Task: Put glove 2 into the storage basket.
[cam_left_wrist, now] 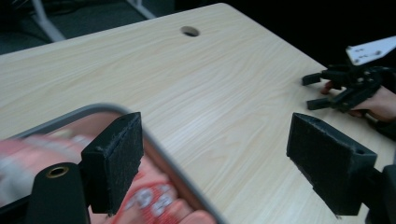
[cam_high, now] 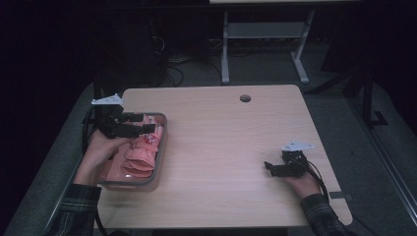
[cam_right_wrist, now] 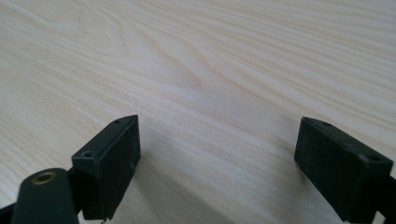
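A grey-rimmed tray [cam_high: 161,142] at the table's left edge holds pink and red packets [cam_high: 140,155]. My left gripper [cam_high: 146,123] hovers open over the tray's far right part, jaws wide apart with nothing between them. In the left gripper view the tray rim [cam_left_wrist: 154,144] curves between the jaws of the left gripper [cam_left_wrist: 215,158], with red packets [cam_left_wrist: 149,198] below. My right gripper [cam_high: 269,168] rests low on the table near the right front, open and empty; the right gripper [cam_right_wrist: 217,163] frames bare wood. The right gripper [cam_left_wrist: 315,91] also appears far off.
The light wooden table [cam_high: 231,142] has a round cable hole [cam_high: 245,98] near its far edge. Beyond it stand a grey desk frame [cam_high: 265,34] and cables on the dark floor. A dark tab [cam_high: 341,195] sits at the front right edge.
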Demonstrator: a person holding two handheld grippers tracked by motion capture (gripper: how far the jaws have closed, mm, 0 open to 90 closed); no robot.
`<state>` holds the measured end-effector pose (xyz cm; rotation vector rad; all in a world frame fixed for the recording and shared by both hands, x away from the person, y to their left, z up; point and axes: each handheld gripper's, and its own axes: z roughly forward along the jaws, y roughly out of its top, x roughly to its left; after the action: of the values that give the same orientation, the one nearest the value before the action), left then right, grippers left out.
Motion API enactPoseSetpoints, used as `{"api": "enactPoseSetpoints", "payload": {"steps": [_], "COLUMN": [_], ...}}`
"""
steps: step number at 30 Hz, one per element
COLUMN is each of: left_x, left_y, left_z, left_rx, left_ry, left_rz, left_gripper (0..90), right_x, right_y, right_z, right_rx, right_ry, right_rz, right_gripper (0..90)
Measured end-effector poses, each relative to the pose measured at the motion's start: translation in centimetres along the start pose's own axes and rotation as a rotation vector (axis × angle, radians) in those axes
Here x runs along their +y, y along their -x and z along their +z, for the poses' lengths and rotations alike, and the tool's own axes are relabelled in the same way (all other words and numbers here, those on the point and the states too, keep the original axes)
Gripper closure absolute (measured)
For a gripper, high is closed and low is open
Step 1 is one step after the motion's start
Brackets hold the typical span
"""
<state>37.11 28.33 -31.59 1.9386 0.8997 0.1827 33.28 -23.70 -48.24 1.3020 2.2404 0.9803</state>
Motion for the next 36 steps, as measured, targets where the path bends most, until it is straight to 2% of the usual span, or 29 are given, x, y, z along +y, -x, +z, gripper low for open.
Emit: {"api": "enactPoseSetpoints", "payload": {"steps": [5, 16, 18, 25, 29, 32, 36], "left_x": [0.2, 0.0, -0.1, -0.9, -1.6, -2.2, -3.2], "left_y": [1.9, 5.6, 6.4, 8.4, 9.7, 10.3, 11.0], "left_z": [1.6, 5.1, 5.9, 8.5, 10.0, 10.9, 12.2], "left_rx": [-0.018, -0.071, -0.083, -0.083, -0.085, -0.094, -0.091], "left_ry": [-0.002, 0.000, -0.007, -0.039, -0.076, -0.087, -0.111], "left_rz": [0.050, 0.094, 0.106, 0.141, 0.174, 0.175, 0.200], "left_gripper": [18.4, 18.4, 18.3, 18.3, 18.1, 18.0, 18.1], "right_x": [0.0, 0.0, 0.0, 0.0, 0.0, 0.0, 0.0], "right_y": [0.0, 0.0, 0.0, 0.0, 0.0, 0.0, 0.0], "right_z": [0.0, 0.0, 0.0, 0.0, 0.0, 0.0, 0.0], "right_rx": [0.000, 0.001, 0.001, 0.001, 0.001, 0.002, 0.001], "right_ry": [0.000, 0.000, -0.001, 0.000, -0.001, -0.001, -0.001], "right_rz": [0.000, 0.000, 0.001, -0.002, 0.001, 0.001, 0.001], "right_gripper": [14.1, 13.9, 13.9, 13.9, 13.9, 13.9, 13.9]}}
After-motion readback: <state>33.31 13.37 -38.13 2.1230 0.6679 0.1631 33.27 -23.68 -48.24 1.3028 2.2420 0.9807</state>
